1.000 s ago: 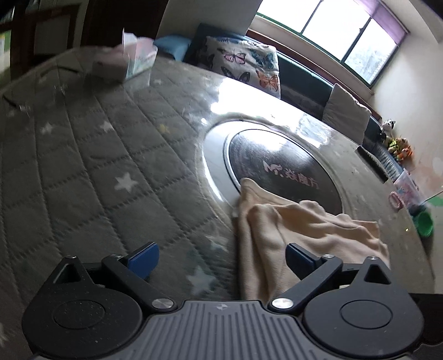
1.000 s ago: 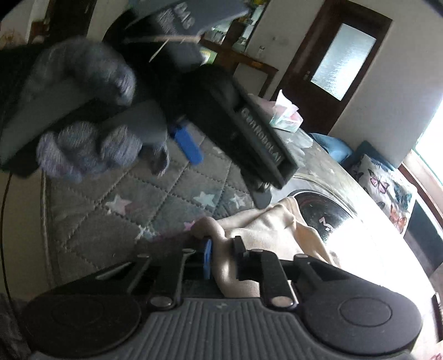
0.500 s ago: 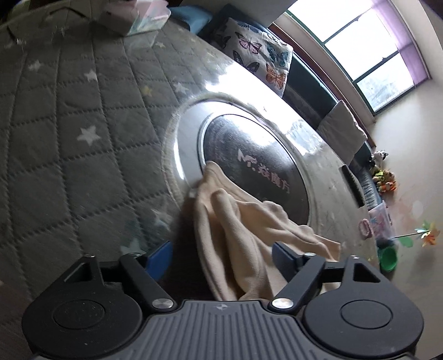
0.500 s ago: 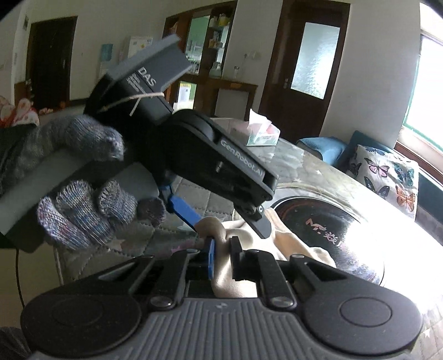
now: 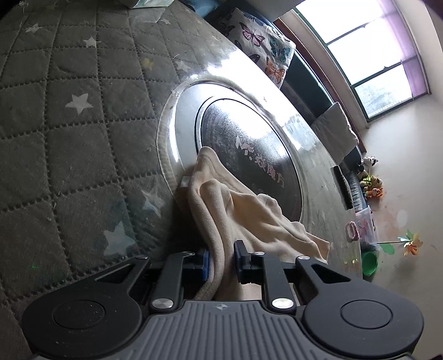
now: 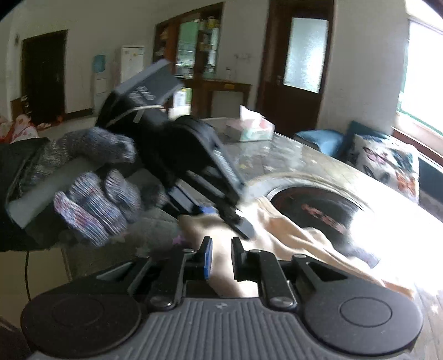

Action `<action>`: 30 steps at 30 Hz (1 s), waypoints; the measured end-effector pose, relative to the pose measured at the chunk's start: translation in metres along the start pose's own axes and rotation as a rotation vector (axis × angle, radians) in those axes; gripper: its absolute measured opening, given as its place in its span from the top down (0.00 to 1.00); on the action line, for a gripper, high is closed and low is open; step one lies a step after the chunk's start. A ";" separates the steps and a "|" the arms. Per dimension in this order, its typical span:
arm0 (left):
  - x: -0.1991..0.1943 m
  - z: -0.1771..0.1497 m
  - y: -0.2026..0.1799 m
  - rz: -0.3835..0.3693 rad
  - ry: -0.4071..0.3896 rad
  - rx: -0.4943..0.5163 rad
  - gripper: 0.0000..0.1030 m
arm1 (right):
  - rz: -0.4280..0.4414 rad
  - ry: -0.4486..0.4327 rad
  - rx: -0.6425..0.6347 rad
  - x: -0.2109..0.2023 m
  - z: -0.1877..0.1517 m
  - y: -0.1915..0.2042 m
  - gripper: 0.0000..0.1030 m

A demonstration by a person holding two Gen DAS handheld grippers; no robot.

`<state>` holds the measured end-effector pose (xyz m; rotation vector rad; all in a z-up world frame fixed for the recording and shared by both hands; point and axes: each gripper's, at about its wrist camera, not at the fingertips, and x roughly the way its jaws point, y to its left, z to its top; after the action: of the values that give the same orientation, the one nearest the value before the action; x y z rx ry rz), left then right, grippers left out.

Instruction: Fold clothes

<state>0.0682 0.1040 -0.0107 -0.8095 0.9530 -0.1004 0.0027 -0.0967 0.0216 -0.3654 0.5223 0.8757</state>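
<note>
Your left hand-held gripper (image 5: pixel 220 259) is closing on the cream garment (image 5: pixel 241 210) bunched on the desk (image 5: pixel 69 144), the right hand-held gripper (image 6: pixel 220 256) pinching its edge; a thin bite could slip.

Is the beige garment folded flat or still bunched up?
Bunched. The beige garment lies in loose ridges over the round black plate, pinched between both grippers.

Tissue box (image 5: pixel 149 2) cut off at top edge in left wrist view. Right wrist view motion-blurred: gloved hand (image 6: pixel 91 193), cloth (image 6: pixel 290 238) edges smeared.
</note>
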 end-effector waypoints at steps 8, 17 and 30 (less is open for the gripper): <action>0.001 -0.001 -0.001 0.004 -0.005 0.012 0.81 | -0.193 0.068 0.141 -0.021 -0.029 -0.065 0.88; 0.002 -0.002 -0.004 0.016 -0.009 0.032 0.81 | -0.318 0.095 0.380 -0.032 -0.068 -0.138 0.87; 0.002 -0.003 -0.007 0.032 -0.013 0.057 0.81 | -0.347 0.060 0.528 -0.033 -0.080 -0.172 0.72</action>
<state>0.0688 0.0964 -0.0078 -0.7416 0.9466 -0.0938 0.1007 -0.2599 -0.0089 0.0055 0.6981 0.3698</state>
